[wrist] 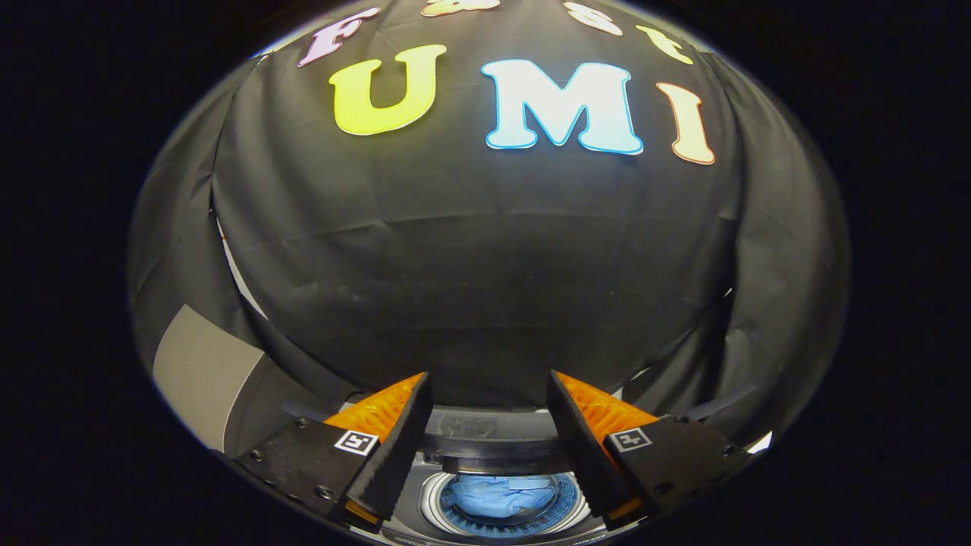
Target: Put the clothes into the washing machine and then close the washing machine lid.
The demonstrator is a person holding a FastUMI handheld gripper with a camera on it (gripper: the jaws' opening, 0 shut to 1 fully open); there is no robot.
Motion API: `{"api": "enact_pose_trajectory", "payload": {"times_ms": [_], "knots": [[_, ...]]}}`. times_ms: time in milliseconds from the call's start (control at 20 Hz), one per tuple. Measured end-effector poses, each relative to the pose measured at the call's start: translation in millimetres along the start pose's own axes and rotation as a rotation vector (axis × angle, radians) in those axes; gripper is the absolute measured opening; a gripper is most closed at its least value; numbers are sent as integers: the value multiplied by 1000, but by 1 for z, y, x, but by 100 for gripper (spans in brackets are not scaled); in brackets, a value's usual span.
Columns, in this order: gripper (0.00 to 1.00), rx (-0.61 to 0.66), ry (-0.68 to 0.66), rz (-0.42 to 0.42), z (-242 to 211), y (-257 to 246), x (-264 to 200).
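blue clothes [504, 497] lie bunched in the round drum of the washing machine [485, 455], seen low between the two fingers. the gripper [489, 394] is spread wide with nothing between its fingers. the cloth looks soft, light and limp, so it needs no further handling. the lid's edge seems to sit behind the opening; that rigid edge is likely the place to grip.

One washing machine [497, 444] sits below one open-fingered gripper [489, 394], its drum holding one bundle of blue clothes [502, 494] between two fingers [394, 447].
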State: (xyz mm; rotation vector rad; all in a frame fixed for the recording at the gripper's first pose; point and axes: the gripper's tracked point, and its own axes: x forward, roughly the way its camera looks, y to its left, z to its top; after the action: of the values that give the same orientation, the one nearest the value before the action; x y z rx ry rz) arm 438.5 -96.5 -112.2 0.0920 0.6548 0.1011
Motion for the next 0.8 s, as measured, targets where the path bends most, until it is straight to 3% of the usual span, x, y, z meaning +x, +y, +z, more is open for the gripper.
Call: {"api": "enact_pose_trajectory", "payload": {"times_ms": [800], "knots": [[95,-9,-95,26,-49,5,-49]]}}
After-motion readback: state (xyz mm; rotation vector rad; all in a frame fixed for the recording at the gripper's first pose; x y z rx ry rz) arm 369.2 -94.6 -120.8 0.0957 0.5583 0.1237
